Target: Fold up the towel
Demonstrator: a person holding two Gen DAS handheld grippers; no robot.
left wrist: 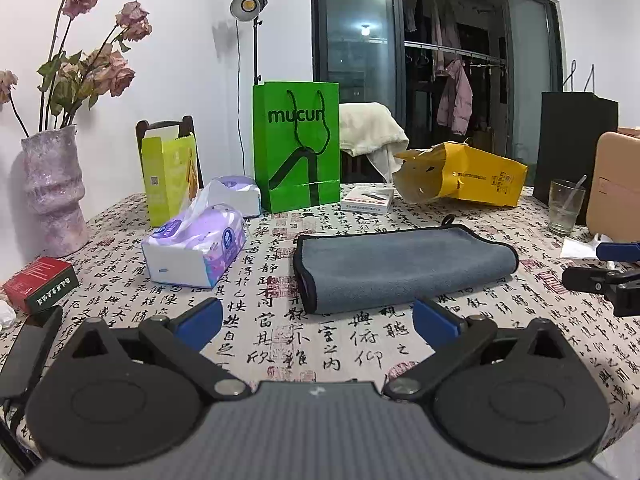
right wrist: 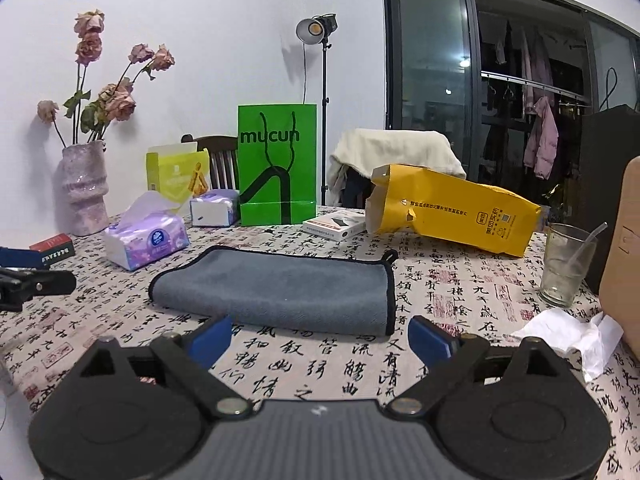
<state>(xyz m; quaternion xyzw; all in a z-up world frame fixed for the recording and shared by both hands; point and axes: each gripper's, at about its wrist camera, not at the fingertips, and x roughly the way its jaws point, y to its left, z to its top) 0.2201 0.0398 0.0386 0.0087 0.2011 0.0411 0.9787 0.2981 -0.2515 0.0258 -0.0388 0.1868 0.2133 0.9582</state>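
A grey towel (left wrist: 400, 266) with black edging lies folded on the calligraphy-print tablecloth (left wrist: 280, 340); it also shows in the right wrist view (right wrist: 276, 290). My left gripper (left wrist: 318, 322) is open and empty, just in front of the towel's near edge. My right gripper (right wrist: 320, 340) is open and empty, just in front of the towel's near edge on its side. The right gripper shows at the right edge of the left wrist view (left wrist: 608, 276). The left gripper shows at the left edge of the right wrist view (right wrist: 24, 276).
Tissue packs (left wrist: 196, 250), a green bag (left wrist: 296, 146), a yellow bag (left wrist: 460, 178), a white box (left wrist: 366, 199), a vase (left wrist: 52, 190), a red box (left wrist: 38, 284), a glass (right wrist: 566, 264), a crumpled tissue (right wrist: 568, 330) and a tan box (right wrist: 624, 256) stand around the towel.
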